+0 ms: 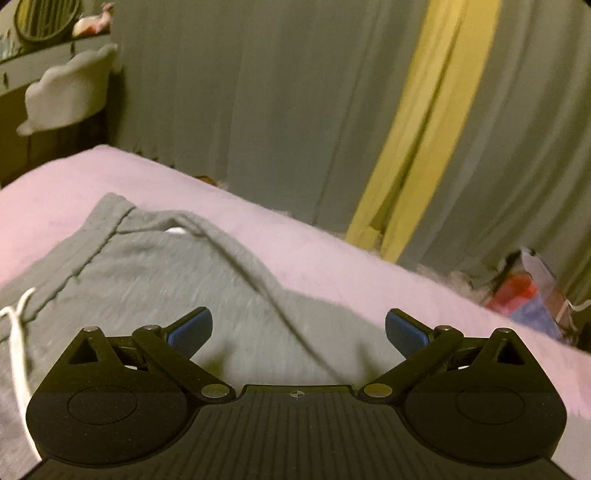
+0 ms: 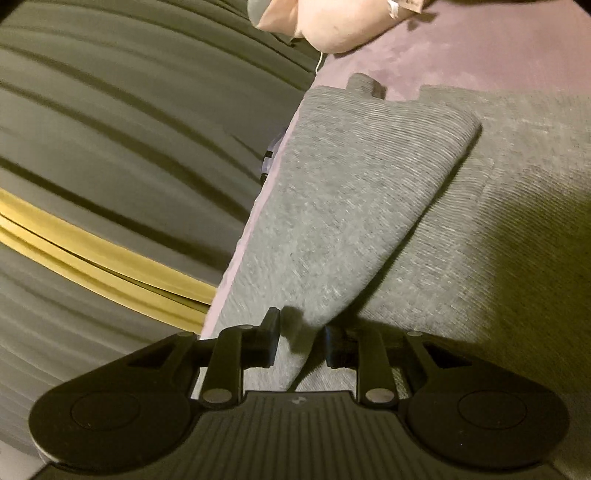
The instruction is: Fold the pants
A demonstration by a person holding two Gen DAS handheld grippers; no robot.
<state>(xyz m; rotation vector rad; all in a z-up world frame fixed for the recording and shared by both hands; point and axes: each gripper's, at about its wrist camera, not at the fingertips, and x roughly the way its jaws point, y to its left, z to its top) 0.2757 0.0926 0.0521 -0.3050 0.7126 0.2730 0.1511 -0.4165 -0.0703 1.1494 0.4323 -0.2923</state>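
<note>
Left claw (image 1: 297, 334) wide open, blue pads (image 1: 192, 328) far apart, nothing between them; it hangs above the grey pants (image 1: 147, 280), not touching the cloth. Right claw (image 2: 301, 341) only slightly parted, jaws opening. A folded flap of the pants runs down into the gap between its black fingers (image 2: 271, 332); pads do not look pressed on it, contact hard to tell because of shadow and blur.

Pants location: spread on a bed with a pink cover (image 1: 332, 254). Left wrist view: waist end toward the left, white drawstring (image 1: 16, 343) trailing down the left edge, small white patch (image 1: 176, 231) near the upper seam, a raised ridge of cloth running diagonally across the fabric. Right wrist view: one grey layer folded diagonally over the flat layer beneath, fold edge slanting from upper right down to the claw; folded part reaches close to the bed's edge on the left, thin strip of pink cover still showing there.

Farther back, right wrist view: pink pillow-like thing (image 2: 332, 26) at the top on the cover, partly cut off.

Behind the bed: grey-green curtain (image 1: 277, 92) with a yellow stripe (image 1: 424, 129), seen in both views. Left wrist view, far left: pale cushion (image 1: 66, 88) below a shelf with a round mirror (image 1: 46, 18) and a small pinkish figure, blurred. Far right past the bed edge: colourful bag (image 1: 524, 291), blurred.
</note>
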